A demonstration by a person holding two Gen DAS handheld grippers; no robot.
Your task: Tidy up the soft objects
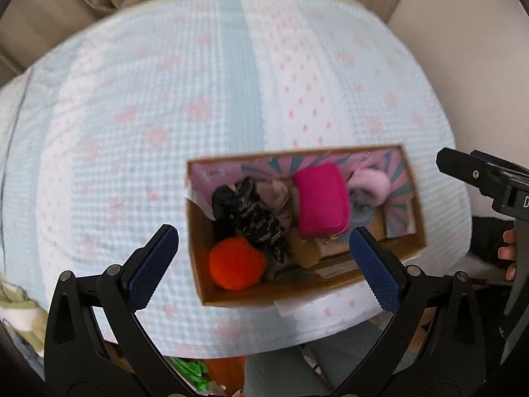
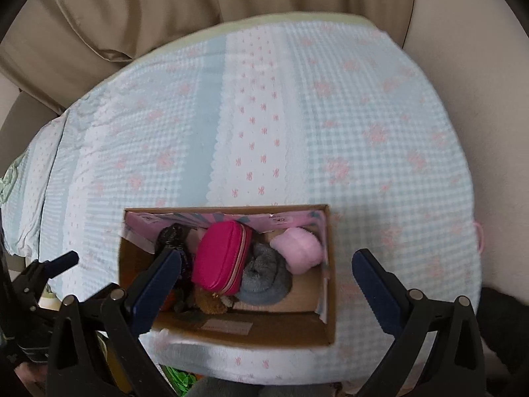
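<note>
An open cardboard box (image 1: 198,264) sits near the front edge of the bed and also shows in the right wrist view (image 2: 325,327). It holds a magenta zip pouch (image 1: 322,198) (image 2: 221,258), an orange pompom (image 1: 236,263), a black patterned cloth (image 1: 251,213), a pink fluffy piece (image 1: 372,182) (image 2: 299,248), a grey fuzzy roll (image 2: 267,278) and a brown plush (image 1: 304,248). My left gripper (image 1: 264,254) is open and empty above the box's near side. My right gripper (image 2: 266,278) is open and empty above the box.
The bed carries a light blue checked cover with pink flowers (image 1: 165,115) (image 2: 363,132). Beige curtains (image 2: 132,10) hang behind it. Green items (image 1: 193,372) lie on the floor below the bed edge. The right gripper's body (image 1: 479,178) shows at the right of the left wrist view.
</note>
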